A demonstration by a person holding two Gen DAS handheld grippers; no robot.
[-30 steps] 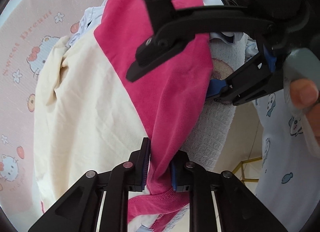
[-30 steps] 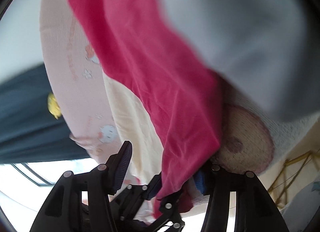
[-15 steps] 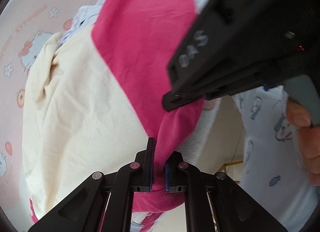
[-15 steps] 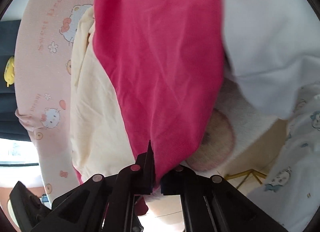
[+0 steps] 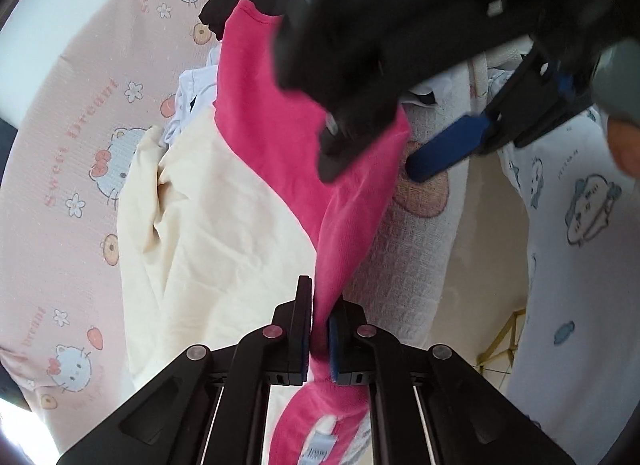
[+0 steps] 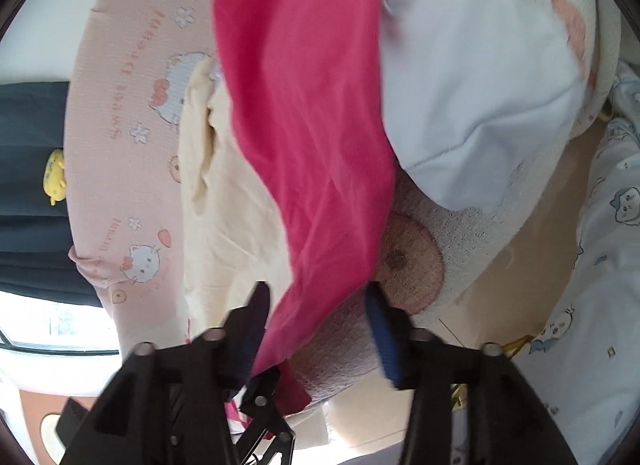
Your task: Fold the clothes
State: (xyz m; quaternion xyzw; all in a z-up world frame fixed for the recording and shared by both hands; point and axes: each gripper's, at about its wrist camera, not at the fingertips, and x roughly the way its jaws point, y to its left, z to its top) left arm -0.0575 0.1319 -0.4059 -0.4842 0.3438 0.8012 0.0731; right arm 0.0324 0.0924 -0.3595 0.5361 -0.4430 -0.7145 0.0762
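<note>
Since half a second ago our right gripper [image 6: 316,329] has sprung open around the hanging pink garment [image 6: 312,137], unpinched, while our left gripper [image 5: 319,335] keeps it clamped above the cream cloth [image 5: 224,225], folding barely begun.

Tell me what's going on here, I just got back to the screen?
A person is sorting laundry with two hand-held tools. The left tool is clamped shut on an edge of the bright pink knit garment, which drapes over a cream cotton garment on pink cartoon-cat bedding. The right tool has just been opening; its jaws stand apart with the pink fabric hanging loose between them, not pinched. No fold is made yet.
</note>
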